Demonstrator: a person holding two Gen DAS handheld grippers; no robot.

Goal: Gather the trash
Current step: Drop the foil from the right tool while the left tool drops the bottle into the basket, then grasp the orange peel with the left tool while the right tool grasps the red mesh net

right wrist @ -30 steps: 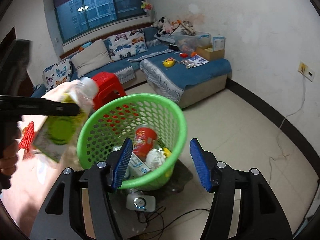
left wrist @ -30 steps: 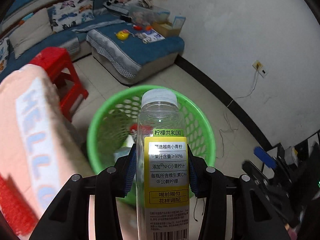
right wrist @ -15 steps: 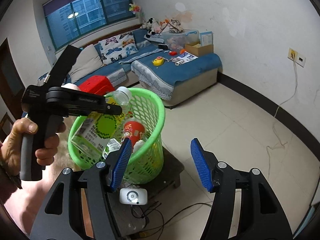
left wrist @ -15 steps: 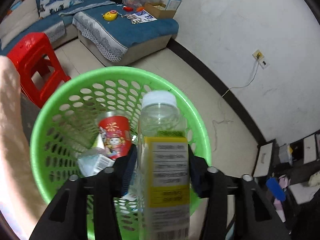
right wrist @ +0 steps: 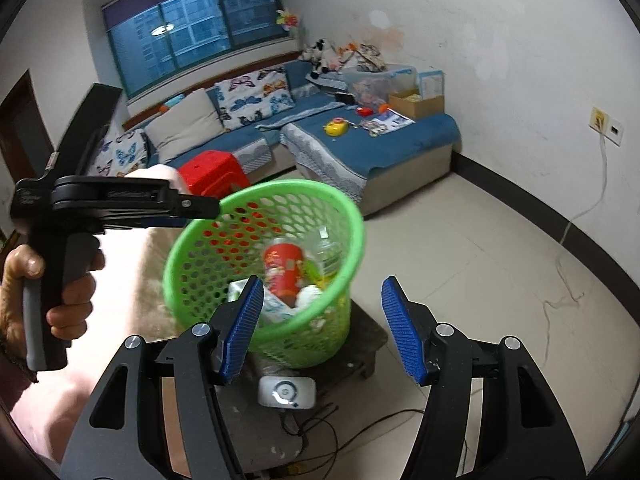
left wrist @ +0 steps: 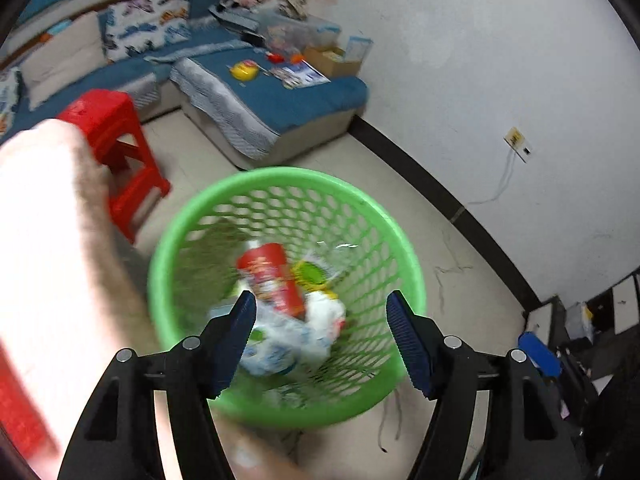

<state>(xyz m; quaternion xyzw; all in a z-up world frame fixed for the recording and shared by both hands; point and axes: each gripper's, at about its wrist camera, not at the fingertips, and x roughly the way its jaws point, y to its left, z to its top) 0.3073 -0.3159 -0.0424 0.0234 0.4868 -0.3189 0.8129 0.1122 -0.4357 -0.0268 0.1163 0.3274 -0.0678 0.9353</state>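
Observation:
A green mesh basket (left wrist: 360,208) holds trash: a red paper cup (left wrist: 272,276), the clear juice bottle (left wrist: 316,268) with its yellow label, and crumpled white wrappers (left wrist: 292,336). My left gripper (left wrist: 320,336) is open and empty just above the basket's near rim. In the right wrist view the basket (right wrist: 344,208) stands ahead with the red cup (right wrist: 284,268) and bottle (right wrist: 326,258) inside. My right gripper (right wrist: 322,328) is open and empty in front of it. The left gripper's body (right wrist: 120,200) reaches to the basket's left rim there.
A pink towel-covered surface (left wrist: 52,260) lies left of the basket. A red plastic stool (left wrist: 116,136) and a blue sofa (left wrist: 256,96) stand behind. The basket sits on a dark low stand (right wrist: 368,344) with a white device (right wrist: 286,392) and cables. Cluttered shelving (left wrist: 580,340) is at right.
My left gripper has opened and let go of the juice bottle, which now lies in the basket. The right gripper stayed open and shifted a little.

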